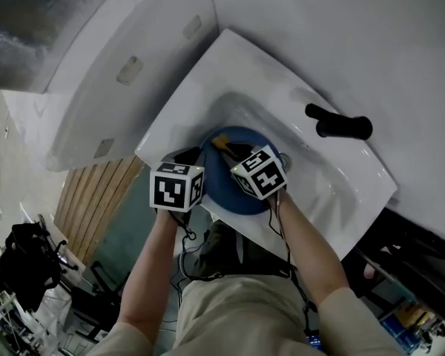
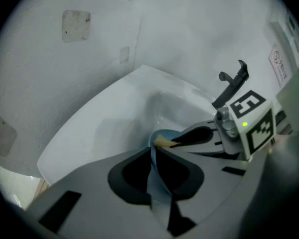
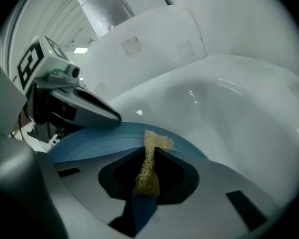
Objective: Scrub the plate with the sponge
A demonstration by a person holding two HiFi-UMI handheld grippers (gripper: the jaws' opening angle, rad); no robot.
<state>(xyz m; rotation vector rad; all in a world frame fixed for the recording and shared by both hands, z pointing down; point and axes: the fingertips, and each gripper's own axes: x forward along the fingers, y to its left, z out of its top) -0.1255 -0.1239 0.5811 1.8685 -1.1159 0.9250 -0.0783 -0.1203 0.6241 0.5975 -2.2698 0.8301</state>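
Closest to me, my left gripper (image 2: 153,151) is clamped on the rim of the blue plate (image 1: 216,193). The rim runs edge-on between its jaws, and I grip it at about 9 o'clock as I look down. My right gripper (image 3: 149,153) is closed on the tan sponge (image 3: 148,171), which is squeezed thin between the jaws. The sponge's free end lies against the plate's face near 11 o'clock. The plate is held over the basin of the white sink (image 1: 334,188). Farther off, at 2 o'clock from the plate, the black faucet (image 1: 340,126) stands on the sink's deck, well apart from both grippers.
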